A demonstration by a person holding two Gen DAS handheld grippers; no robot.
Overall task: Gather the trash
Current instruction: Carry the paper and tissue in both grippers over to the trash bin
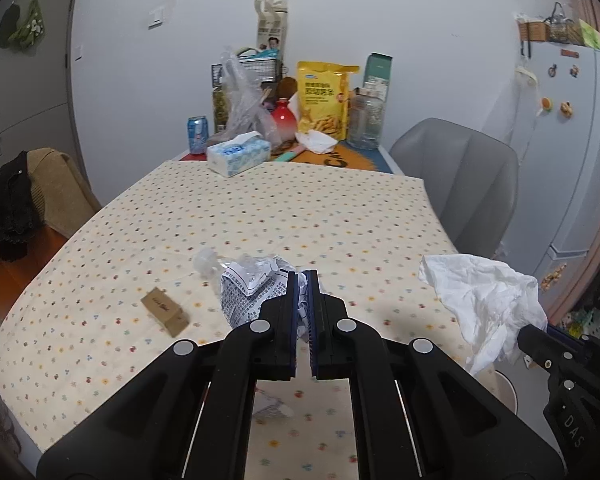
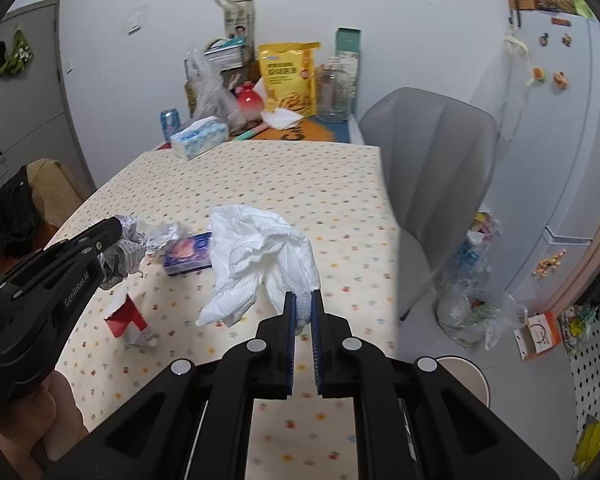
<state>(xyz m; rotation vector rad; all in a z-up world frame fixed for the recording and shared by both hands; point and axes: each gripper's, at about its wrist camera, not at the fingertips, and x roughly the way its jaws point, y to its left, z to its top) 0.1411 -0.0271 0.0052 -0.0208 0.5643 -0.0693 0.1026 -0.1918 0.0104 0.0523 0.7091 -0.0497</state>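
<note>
**Both tongs loaded, more litter left on the table**

Left wrist view: my left tongs (image 1: 302,280) are pressed together on a crumpled printed paper ball (image 1: 252,292), held just above the dotted table (image 1: 300,208). It is light and springy, so a pinch into a fold holds well. A small brown carton (image 1: 165,311) lies on the cloth to the left (stiff card, best taken across its narrow sides), and something clear and crinkly sits beyond the ball.

Right wrist view: my right tongs (image 2: 303,307) are pinching a white tissue (image 2: 256,264) by one bunched corner, the rest drooping loose over the table. It is soft and nearly weightless, but I judge it could tear or slip if snagged. Below it lie a blue wrapper (image 2: 189,255) and a torn red-and-white packet (image 2: 126,318), both flimsy. A filled clear bag (image 2: 466,312) stands on the floor beside the grey chair (image 2: 428,168), probably where this belongs.
</note>
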